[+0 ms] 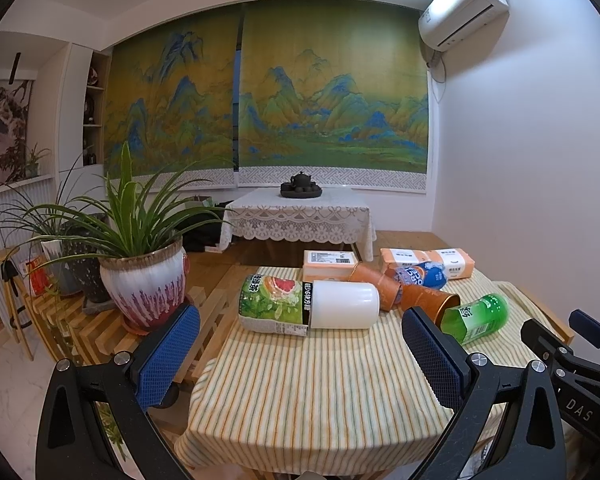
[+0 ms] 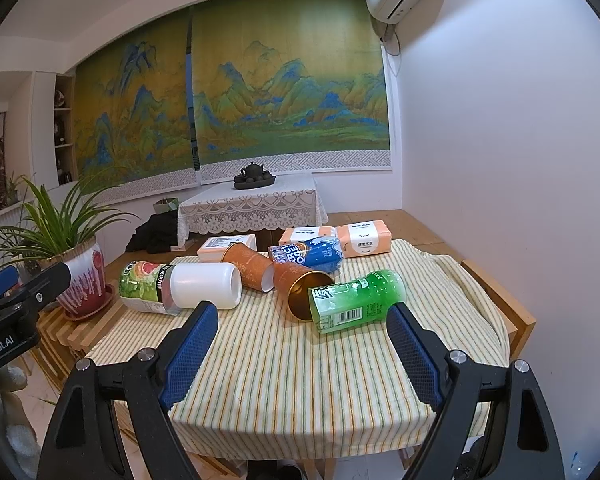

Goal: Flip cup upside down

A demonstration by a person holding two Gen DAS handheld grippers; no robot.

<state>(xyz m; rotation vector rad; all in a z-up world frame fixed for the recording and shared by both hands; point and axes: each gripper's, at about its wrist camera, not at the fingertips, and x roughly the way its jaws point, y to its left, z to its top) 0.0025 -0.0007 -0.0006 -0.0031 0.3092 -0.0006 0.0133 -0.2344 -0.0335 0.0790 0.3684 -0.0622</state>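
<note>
White cup (image 1: 345, 305) lies on its side on the striped tablecloth (image 1: 320, 392), left-centre of the table, mouth to the right in the right wrist view (image 2: 206, 286). Its closed end touches a grapefruit-label green bottle (image 1: 271, 304), also lying flat. Just right of the cup, two orange paper cups lie tipped over: rear orange cup (image 2: 247, 266) with mouth toward the white cup, front orange cup (image 2: 303, 290) showing a gold inside. Green soda bottle (image 2: 356, 300) lies against the front one's mouth. Blue bottle (image 2: 308, 255) lies behind them, then two tissue packs, left tissue pack (image 1: 331, 264) and right tissue pack (image 1: 428, 262), at the far edge.

Left gripper (image 1: 300, 364) is spread wide, nothing between its blue pads, above the near tablecloth, short of the cup. Right gripper (image 2: 302, 356) is equally wide apart and empty, facing the green soda bottle.

Potted plant (image 1: 142, 280) sits on a slatted wooden bench left of the table.
</note>
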